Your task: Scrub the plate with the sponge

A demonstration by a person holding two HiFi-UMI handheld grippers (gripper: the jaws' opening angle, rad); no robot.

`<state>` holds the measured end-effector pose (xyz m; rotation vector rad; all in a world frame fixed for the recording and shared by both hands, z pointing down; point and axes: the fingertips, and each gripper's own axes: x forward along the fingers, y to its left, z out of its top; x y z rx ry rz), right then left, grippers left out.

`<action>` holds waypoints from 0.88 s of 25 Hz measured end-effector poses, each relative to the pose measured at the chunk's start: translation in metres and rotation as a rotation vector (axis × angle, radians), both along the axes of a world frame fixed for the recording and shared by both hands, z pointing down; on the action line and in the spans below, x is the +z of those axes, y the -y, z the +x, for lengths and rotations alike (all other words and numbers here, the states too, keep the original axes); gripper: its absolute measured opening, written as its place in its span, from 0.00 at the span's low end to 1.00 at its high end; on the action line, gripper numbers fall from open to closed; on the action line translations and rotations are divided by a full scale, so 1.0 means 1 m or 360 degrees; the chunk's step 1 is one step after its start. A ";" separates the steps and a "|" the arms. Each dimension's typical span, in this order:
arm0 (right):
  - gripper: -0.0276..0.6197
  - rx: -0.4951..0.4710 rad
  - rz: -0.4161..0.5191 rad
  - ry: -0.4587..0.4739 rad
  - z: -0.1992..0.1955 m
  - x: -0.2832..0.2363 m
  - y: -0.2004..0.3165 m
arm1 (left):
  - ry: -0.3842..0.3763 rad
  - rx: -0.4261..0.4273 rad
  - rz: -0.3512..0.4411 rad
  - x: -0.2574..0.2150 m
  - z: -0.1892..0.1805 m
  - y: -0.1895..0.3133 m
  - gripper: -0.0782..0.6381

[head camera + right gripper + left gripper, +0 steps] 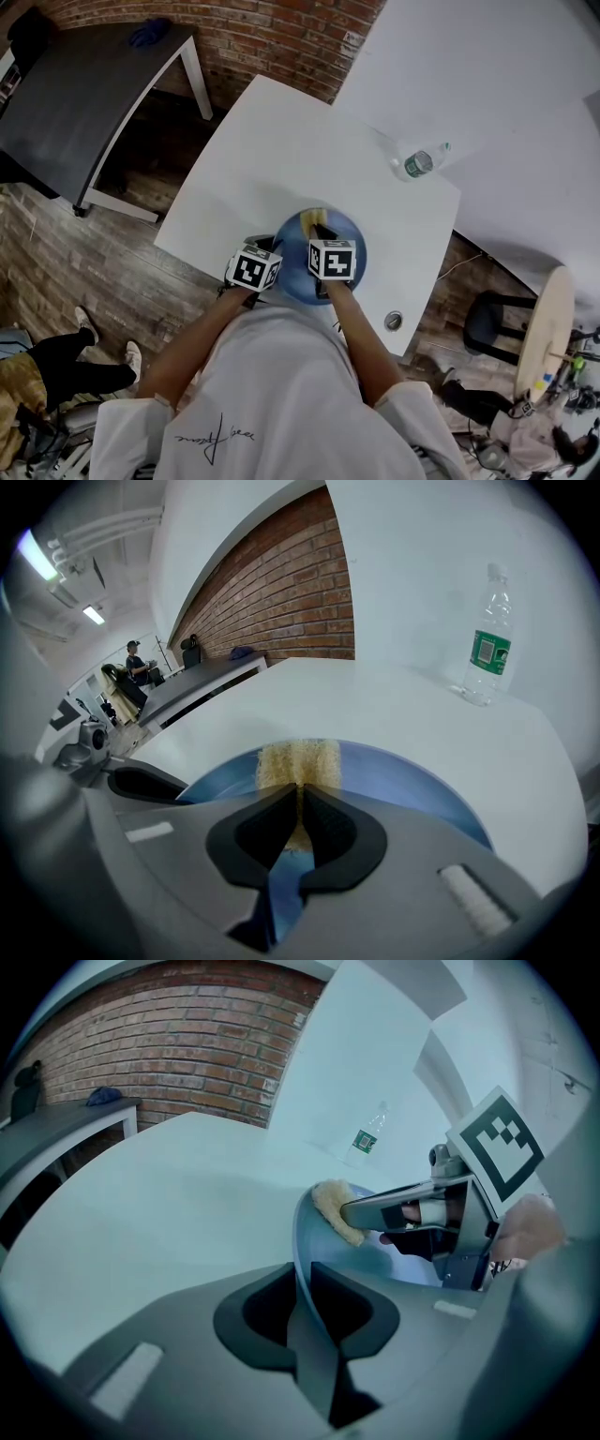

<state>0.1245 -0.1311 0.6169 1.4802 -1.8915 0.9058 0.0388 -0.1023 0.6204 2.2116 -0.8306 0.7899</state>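
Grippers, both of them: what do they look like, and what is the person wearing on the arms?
The left gripper and the right gripper are grey moulded bodies with black padded jaws. Each carries a white cube printed with black square markers. The person wears a white short-sleeved T-shirt. No cables show.

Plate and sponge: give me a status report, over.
Left tongs shut on plate rim. Right tongs shut on sponge, sponge on plate. Bottle stands apart on table; nothing in the way.
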 end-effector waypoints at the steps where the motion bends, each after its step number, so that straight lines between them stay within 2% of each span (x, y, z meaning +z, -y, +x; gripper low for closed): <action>1: 0.07 -0.0004 0.0001 0.0002 -0.002 0.000 0.000 | 0.0001 -0.0001 0.0003 0.000 -0.001 0.000 0.20; 22: 0.07 -0.0129 -0.0028 0.0079 -0.024 0.001 -0.008 | 0.0011 -0.0006 -0.0009 0.000 0.001 0.002 0.21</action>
